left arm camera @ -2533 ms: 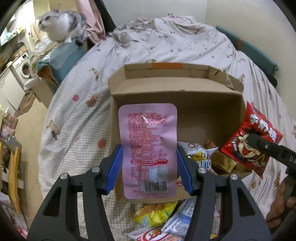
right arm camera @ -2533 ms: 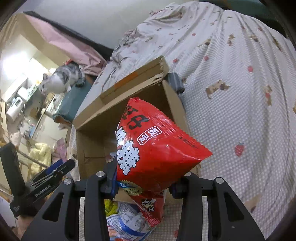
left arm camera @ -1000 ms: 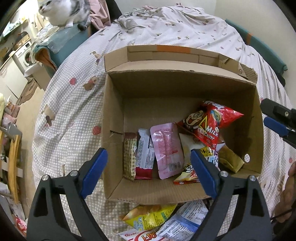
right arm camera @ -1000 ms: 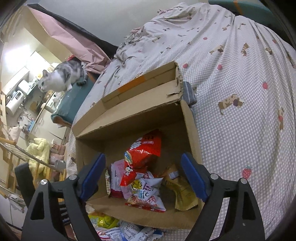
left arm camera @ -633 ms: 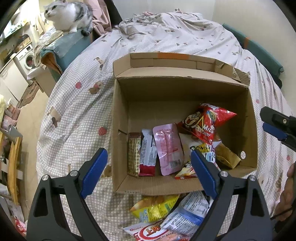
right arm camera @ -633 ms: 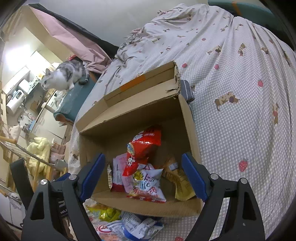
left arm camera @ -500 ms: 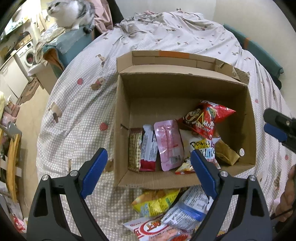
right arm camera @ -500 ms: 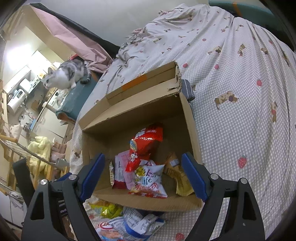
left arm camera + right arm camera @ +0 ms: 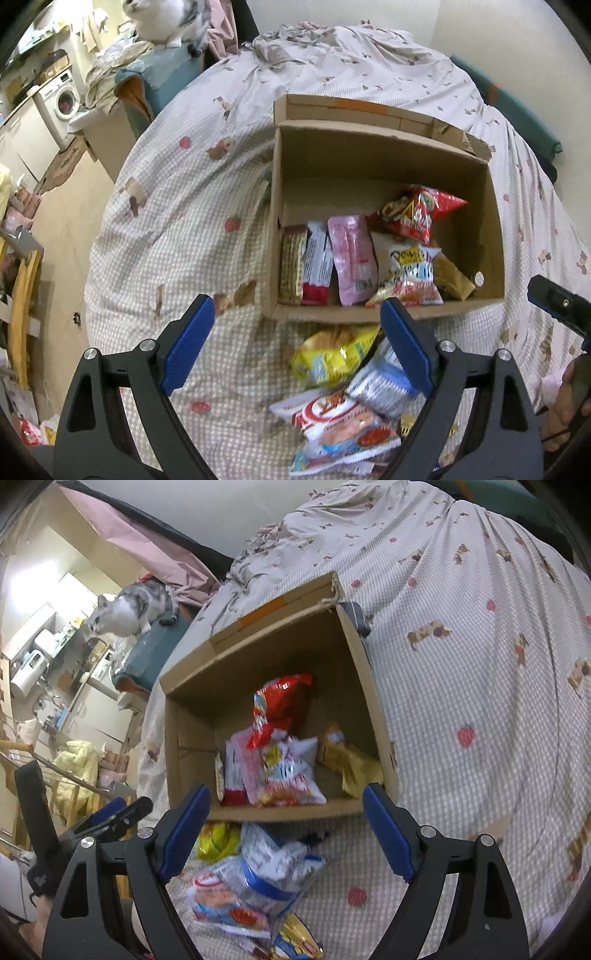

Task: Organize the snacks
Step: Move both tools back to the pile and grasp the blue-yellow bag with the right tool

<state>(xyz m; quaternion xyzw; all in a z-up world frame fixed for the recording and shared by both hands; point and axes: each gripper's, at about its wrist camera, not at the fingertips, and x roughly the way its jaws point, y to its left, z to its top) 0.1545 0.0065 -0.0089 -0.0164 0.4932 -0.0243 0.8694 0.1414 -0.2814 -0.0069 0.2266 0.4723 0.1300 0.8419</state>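
Left tool [image 9: 293, 341] and right tool [image 9: 286, 829], both released with nothing between the fingers, hang above the bed [image 9: 177, 206]. The cardboard box [image 9: 495, 236] stands open on the bedspread just beyond both tools; inside lie a pink packet [image 9: 351, 254], a red chip bag [image 9: 417, 214] and other snacks. A loose pile on the bedspread, yellow bag [image 9: 332, 354] and blue-and-white pouch [image 9: 273, 867], sits beneath the tools, just outside the box's near wall.

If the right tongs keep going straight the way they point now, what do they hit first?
Most likely the loose snack pile in front of the cardboard box, first the silver and blue packet between the open right tongs. Depth is hard to judge.
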